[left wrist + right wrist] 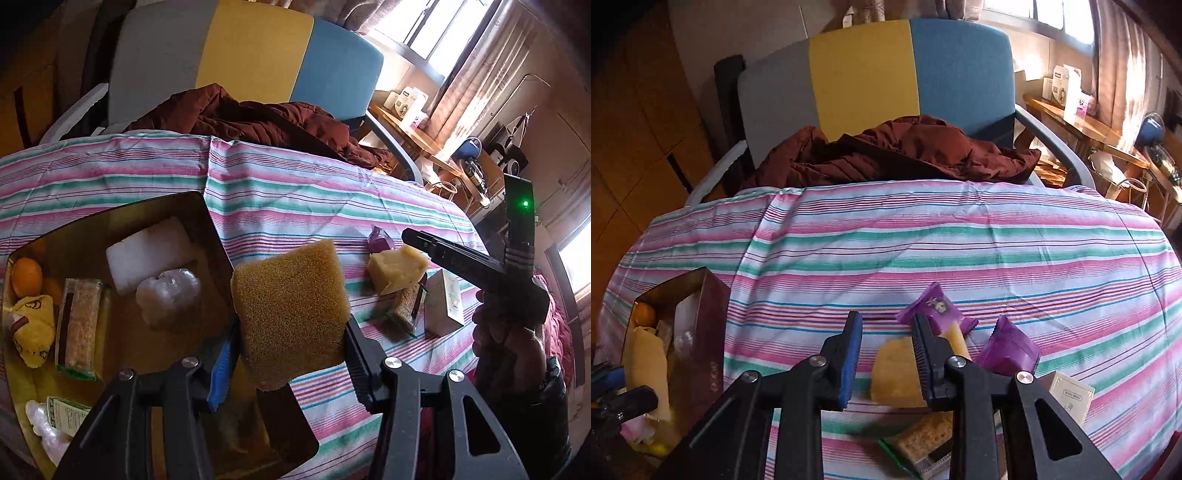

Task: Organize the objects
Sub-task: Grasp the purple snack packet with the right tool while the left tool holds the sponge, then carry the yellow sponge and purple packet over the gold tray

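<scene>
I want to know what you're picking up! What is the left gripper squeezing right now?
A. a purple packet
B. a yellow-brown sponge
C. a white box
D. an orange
B. In the left wrist view the left gripper is clamped on both sides of the yellow-brown sponge, lifted beside the brown box.

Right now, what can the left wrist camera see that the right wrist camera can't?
Only the left wrist view shows the left gripper squeezing the brown sponge, and the white foam block lying in the box. Only the right wrist view shows two purple packets clearly, and the right gripper open and holding nothing, hovering over the yellow chunk. Both show the striped cloth, the maroon jacket, the colorful chair, the orange, and the small white carton.
</scene>
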The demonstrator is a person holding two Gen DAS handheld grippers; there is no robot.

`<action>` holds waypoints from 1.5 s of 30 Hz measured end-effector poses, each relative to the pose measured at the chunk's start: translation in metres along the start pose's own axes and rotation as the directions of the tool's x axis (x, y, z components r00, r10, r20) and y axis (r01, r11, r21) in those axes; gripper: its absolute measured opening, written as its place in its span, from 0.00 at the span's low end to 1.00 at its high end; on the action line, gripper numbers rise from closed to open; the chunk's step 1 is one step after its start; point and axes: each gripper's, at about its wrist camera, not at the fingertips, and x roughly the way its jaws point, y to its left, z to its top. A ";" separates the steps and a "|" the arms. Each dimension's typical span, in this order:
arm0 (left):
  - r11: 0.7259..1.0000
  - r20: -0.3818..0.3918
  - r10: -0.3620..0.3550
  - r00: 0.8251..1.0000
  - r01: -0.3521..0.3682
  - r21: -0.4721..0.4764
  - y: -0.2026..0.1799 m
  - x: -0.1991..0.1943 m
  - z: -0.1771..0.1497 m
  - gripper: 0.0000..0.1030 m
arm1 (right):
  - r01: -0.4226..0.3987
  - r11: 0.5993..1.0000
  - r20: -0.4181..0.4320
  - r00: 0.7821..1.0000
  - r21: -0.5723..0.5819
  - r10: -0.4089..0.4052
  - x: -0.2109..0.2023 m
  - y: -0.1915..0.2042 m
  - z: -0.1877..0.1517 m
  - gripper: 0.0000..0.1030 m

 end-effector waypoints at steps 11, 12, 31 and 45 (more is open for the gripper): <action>1.000 0.013 -0.016 1.000 0.016 -0.010 0.011 -0.015 -0.016 0.52 | 0.102 0.993 -0.065 0.992 -0.061 -0.106 0.010 -0.034 -0.003 0.78; 1.000 0.008 -0.019 1.000 0.019 -0.016 0.013 -0.014 -0.016 0.52 | 0.107 0.990 -0.076 0.991 -0.090 -0.114 0.014 -0.032 -0.002 0.80; 0.997 -0.043 -0.036 0.998 0.033 -0.069 0.030 0.008 -0.010 0.52 | 0.083 0.973 -0.280 0.949 -0.215 -0.143 0.114 -0.025 0.022 0.32; 0.996 0.018 -0.013 1.000 0.015 -0.091 0.042 -0.026 -0.031 0.52 | -0.014 0.981 -0.039 0.999 -0.192 0.007 0.022 0.041 0.027 0.32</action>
